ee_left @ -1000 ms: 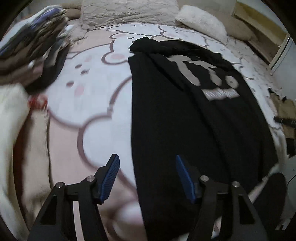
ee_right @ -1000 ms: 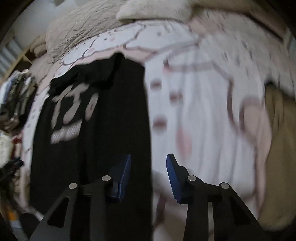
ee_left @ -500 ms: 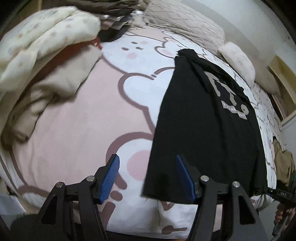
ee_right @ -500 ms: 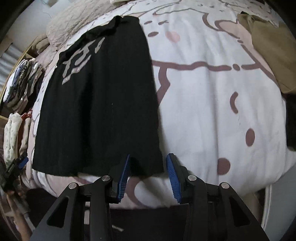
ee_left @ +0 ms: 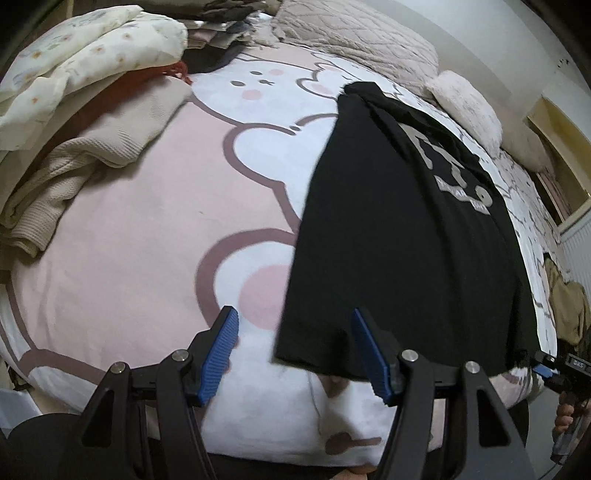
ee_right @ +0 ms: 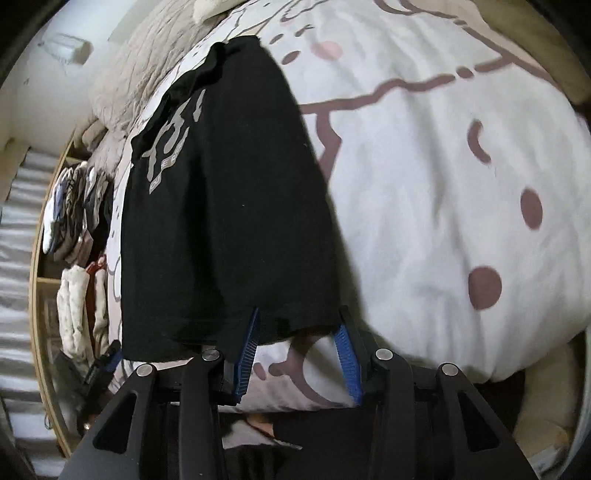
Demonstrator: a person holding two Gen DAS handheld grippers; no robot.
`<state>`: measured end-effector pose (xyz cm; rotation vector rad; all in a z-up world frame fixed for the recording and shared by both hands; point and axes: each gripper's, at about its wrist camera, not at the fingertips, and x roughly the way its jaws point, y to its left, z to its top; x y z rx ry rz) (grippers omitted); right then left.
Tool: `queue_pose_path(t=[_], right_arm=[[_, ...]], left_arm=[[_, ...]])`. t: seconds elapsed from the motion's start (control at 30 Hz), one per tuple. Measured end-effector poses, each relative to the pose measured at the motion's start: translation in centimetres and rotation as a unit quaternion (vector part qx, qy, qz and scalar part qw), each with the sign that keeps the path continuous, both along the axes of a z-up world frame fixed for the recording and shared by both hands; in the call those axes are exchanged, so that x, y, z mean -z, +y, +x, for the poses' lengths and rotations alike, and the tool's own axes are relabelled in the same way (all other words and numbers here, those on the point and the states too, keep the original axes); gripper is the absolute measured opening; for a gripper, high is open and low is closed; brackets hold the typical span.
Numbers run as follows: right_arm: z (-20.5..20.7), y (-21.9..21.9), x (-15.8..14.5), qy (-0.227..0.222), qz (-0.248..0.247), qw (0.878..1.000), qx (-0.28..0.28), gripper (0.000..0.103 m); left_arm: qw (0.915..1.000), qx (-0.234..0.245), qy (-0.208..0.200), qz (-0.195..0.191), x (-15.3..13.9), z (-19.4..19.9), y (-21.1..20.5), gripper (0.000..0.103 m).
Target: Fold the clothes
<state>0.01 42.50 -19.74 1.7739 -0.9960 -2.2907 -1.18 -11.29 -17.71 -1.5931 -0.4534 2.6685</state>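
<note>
Black T-shirt with a grey printed graphic (ee_left: 406,229) is lying flat and lengthwise on the white-and-pink cartoon-print bedspread (ee_left: 147,229), hem toward the near edge of the bed, collar end toward the grey quilted pillows (ee_left: 354,33); left gripper (ee_left: 295,354) is hovering at the hem's left corner, jaws standing wide, blue ribbed pads holding nothing, the corner lying between them in view; right gripper (ee_right: 299,350) is sitting at the hem's right corner (ee_right: 303,314), jaws likewise wide apart, the fabric edge showing between the pads, not clamped; cream and beige knitted clothes (ee_left: 85,122) are lying heaped on the bed's left side, well apart from the shirt.
</note>
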Motion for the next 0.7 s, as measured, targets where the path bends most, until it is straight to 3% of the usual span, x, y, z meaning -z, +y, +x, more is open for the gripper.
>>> queue_pose_path(t=[0.1,0.13,0.17,0.23,0.37,0.53,0.63,0.7], right_arm=[[0.3,-2.1,-0.5,0.021,0.069,0.997,-0.032,0.038],[0.4,-2.8,-0.7,0.026,0.094,0.994,-0.043,0.031],[0.5,-3.4,-0.9,0.031,0.119,0.991,-0.055,0.011],[0.8,-3.0,-1.3,0.039,0.128,0.990,-0.049,0.005],[1.5,-1.2,-2.4,0.055,0.150,0.987,-0.017,0.002],[2.3,1.8,-5.0,0.083,0.214,0.973,0.025,0.002],[2.1,3.2,-5.9,0.080,0.290,0.953,0.046,0.000],[2.0,3.6,-5.9,0.082,0.285,0.954,0.053,0.000]], left_arm=[[0.9999,0.014,-0.002,0.001,-0.1,0.2,0.5,0.063],[0.9998,0.017,-0.003,0.005,-0.1,0.3,0.6,0.063],[0.9998,0.019,-0.004,0.007,-0.2,0.3,0.6,0.063],[0.9997,0.022,-0.004,0.008,-0.3,0.5,0.8,0.063],[0.9996,0.026,-0.004,0.008,-0.4,0.8,1.0,0.063],[0.9997,0.023,-0.007,0.003,-0.3,0.5,1.1,0.063],[0.9997,0.020,-0.010,-0.001,-0.2,-0.1,1.2,0.063],[0.9997,0.019,-0.013,-0.005,-0.1,-0.6,1.4,0.063]])
